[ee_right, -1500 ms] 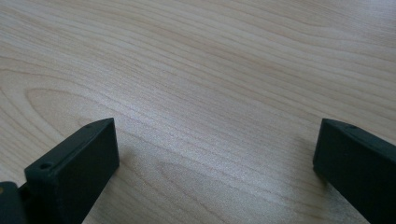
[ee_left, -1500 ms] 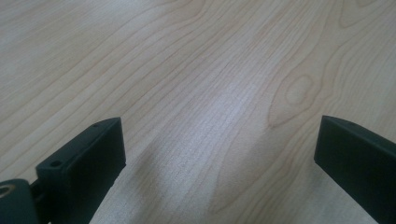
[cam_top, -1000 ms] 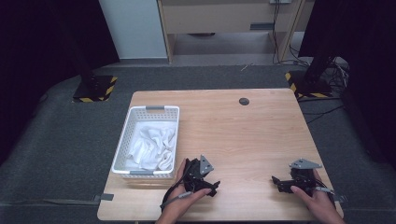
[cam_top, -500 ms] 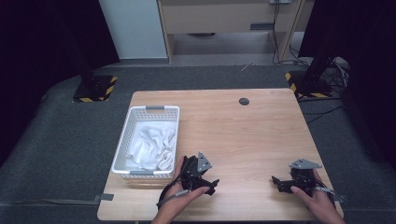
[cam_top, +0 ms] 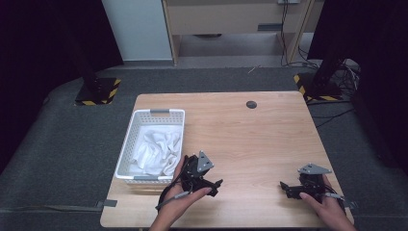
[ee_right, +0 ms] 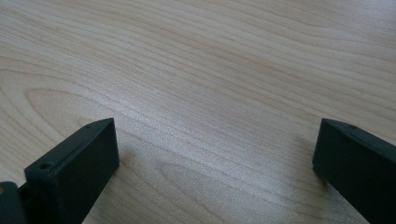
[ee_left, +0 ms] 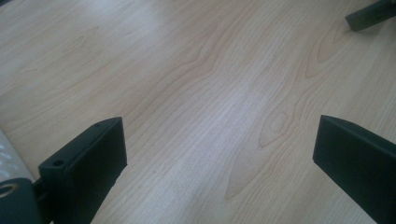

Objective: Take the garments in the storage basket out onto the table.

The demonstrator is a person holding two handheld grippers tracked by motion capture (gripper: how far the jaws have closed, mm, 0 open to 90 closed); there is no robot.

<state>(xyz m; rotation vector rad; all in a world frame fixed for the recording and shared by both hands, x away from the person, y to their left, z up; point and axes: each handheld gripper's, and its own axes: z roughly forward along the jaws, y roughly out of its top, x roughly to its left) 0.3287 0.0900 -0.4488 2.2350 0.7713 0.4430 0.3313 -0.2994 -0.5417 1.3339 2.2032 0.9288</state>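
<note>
A pale, fine-grained wooden table [cam_top: 260, 139] is seen from above, smooth and matte. Near its left edge sits a white rectangular plastic basket [cam_top: 129, 139] with perforated walls, and a crumpled soft white cloth [cam_top: 156, 151] is piled inside it. The matte black left gripper [cam_top: 215, 185] is held just right of the basket's near corner, jaws spread wide over bare wood. The black right gripper [cam_top: 284, 186] is kept low at the near right, blocky jaws also wide apart, nothing between them.
</note>
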